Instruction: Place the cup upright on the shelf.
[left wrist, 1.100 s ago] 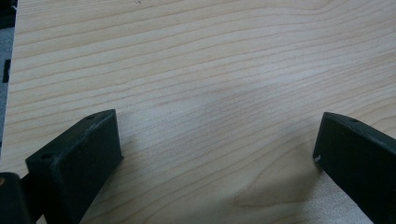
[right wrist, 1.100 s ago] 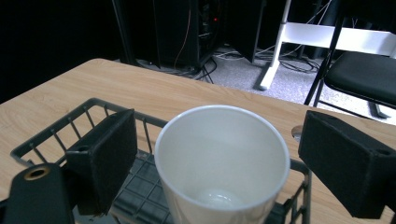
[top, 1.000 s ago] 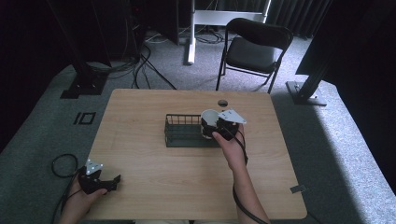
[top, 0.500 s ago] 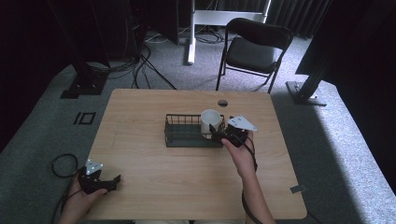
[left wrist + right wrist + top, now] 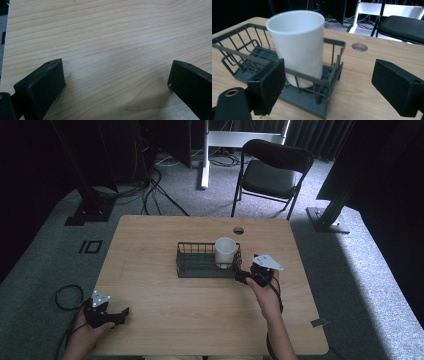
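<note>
Saw a pale wood tabletop (image 5: 150,245) in a dark room. Held the left tongs (image 5: 119,315) low at the near left corner, wide open, gripping nothing. Found a wire basket (image 5: 192,267) in the middle, with a white cup (image 5: 226,251) standing up in its right end. Held the right tongs (image 5: 240,276) just beside the basket, wide open and empty. Probably needed to back away straight and slow, without bumping the basket.
</note>
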The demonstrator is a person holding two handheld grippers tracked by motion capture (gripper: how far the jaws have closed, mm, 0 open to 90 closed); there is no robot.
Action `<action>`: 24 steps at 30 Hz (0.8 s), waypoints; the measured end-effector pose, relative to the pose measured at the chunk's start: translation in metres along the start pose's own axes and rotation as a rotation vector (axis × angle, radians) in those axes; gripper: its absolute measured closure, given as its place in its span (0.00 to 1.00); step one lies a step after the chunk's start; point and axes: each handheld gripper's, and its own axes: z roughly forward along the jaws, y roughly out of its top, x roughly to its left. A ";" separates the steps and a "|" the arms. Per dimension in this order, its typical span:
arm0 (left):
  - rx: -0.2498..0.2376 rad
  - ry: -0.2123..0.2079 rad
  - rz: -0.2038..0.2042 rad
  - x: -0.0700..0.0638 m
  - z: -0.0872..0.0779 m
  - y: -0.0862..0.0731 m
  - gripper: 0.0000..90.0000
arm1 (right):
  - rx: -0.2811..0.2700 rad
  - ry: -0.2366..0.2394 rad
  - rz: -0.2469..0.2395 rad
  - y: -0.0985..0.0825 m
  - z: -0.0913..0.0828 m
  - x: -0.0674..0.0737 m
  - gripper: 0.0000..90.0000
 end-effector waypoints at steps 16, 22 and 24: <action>0.001 0.001 0.002 0.000 0.000 0.000 0.01 | 0.074 -0.022 -0.001 -0.034 -0.006 -0.017 0.13; 0.000 0.001 0.002 0.000 0.000 0.000 0.01 | 0.124 -0.053 -0.025 -0.049 -0.011 -0.028 0.13; 0.000 0.001 0.001 0.000 0.000 0.000 0.01 | 0.132 -0.055 -0.031 -0.053 -0.013 -0.031 0.13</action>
